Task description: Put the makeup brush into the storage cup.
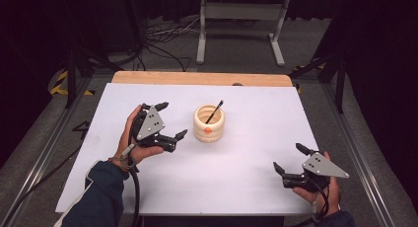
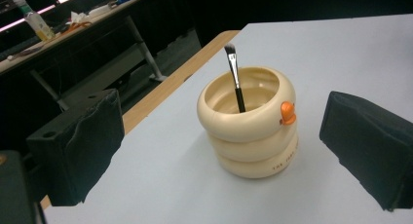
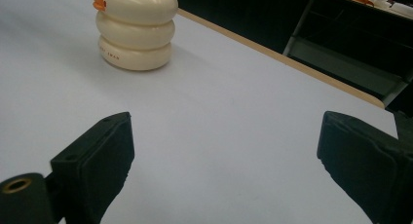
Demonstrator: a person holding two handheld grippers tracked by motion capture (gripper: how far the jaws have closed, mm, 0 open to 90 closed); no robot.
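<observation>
Left gripper (image 1: 170,121): jaws spread wide, nothing between them, held just left of the cream ribbed three-ring plastic cup (image 1: 209,124), apart from it. In the left gripper view the black jaws frame the cup (image 2: 248,124) with clear gaps on both sides, no contact.

Right gripper (image 1: 291,159): jaws also wide and empty, low over the white tabletop (image 1: 246,177) at the near right corner, well apart from the cup. In the right gripper view the cup (image 3: 135,31) sits far off at upper left, outside the line between the jaws.

Cup stands upright near the table's centre, slightly toward the far edge, with a small orange knob (image 2: 288,113) on its top ring. A thin black-handled brush with dark bristles (image 2: 235,78) stands in it, bristles up, leaning on the inner wall, handle end down in the cup. Nothing else on the white surface; bare wood strip (image 1: 197,79) along the far edge.

Judgement on progress: either the very start or the very end.
- If the job is brush into cup: done, both grippers free.
- If the job is brush out, or moving the cup: nothing started; grasp, lift and placement all remain.

The left gripper is aimed at the cup, so I lean toward an approach in hand, but can't settle it.
</observation>
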